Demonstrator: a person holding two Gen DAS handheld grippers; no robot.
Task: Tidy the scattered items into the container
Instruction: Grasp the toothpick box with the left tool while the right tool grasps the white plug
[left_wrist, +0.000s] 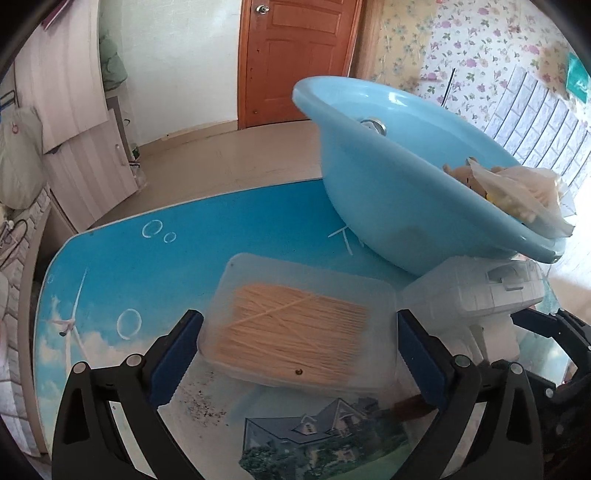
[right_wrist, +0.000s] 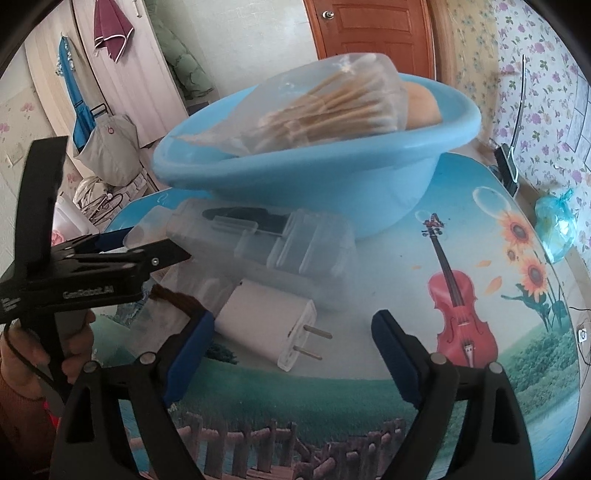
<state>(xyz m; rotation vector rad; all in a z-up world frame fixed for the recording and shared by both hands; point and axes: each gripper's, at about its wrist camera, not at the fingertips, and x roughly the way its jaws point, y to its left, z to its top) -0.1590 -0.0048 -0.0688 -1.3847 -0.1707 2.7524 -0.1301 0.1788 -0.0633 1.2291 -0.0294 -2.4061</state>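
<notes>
The blue basin (right_wrist: 295, 181) stands on the desk (left_wrist: 147, 266), already holding one bag of swabs (right_wrist: 332, 107) and a tan lump. Against its near wall lies one clear case (right_wrist: 280, 243), and one white plug (right_wrist: 269, 332) lies just in front of that. One flat box of sticks (left_wrist: 299, 325) lies beside the basin, between the wide-open pads of the left tool (left_wrist: 295, 354), untouched. The right tool (right_wrist: 291, 354) gapes over the plug, gripping nothing.

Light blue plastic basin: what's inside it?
Light blue plastic basin holds a clear bag of cotton swabs leaning over the rim, and a tan rounded object behind. Its floor beneath them is hidden.
</notes>
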